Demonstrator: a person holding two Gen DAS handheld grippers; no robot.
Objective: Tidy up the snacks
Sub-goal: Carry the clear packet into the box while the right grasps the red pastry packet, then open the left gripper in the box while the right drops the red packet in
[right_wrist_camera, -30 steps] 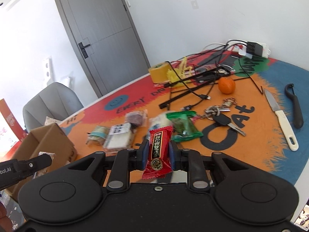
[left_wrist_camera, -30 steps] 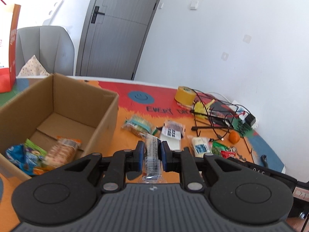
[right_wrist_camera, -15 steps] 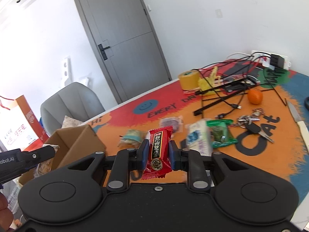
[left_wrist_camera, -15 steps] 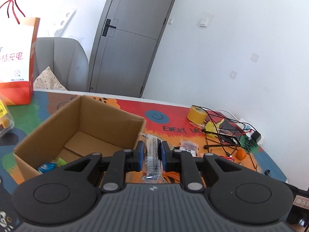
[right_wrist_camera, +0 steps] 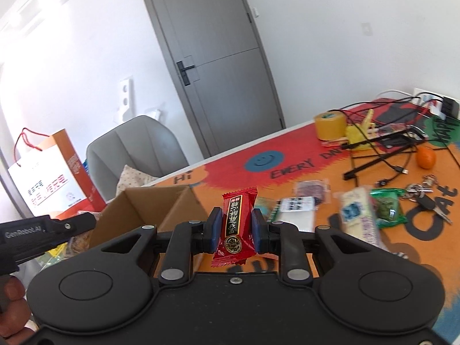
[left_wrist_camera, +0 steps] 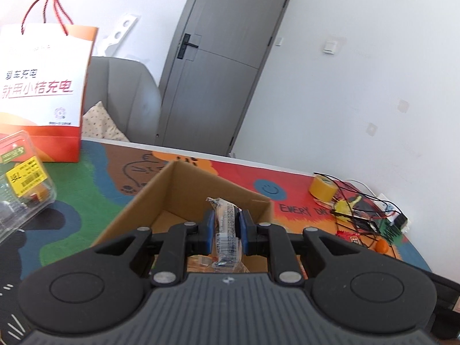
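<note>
2 claws are loaded so both snacks drop in one trip. Your left claw [left_wrist_camera: 225, 230] pinches a clear barcode-printed wrapper [left_wrist_camera: 227, 231] upright, hanging over the open brown cardboard box [left_wrist_camera: 184, 189]. Your right claw [right_wrist_camera: 237, 230] grips a red foil candy packet [right_wrist_camera: 236, 227] just beside that box, above the worktop [right_wrist_camera: 287, 169].

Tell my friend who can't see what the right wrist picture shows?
The right gripper holds a red snack upright between its fingers. A cardboard box sits behind on the left, and more snacks, keys and an orange lie on the table.
</note>
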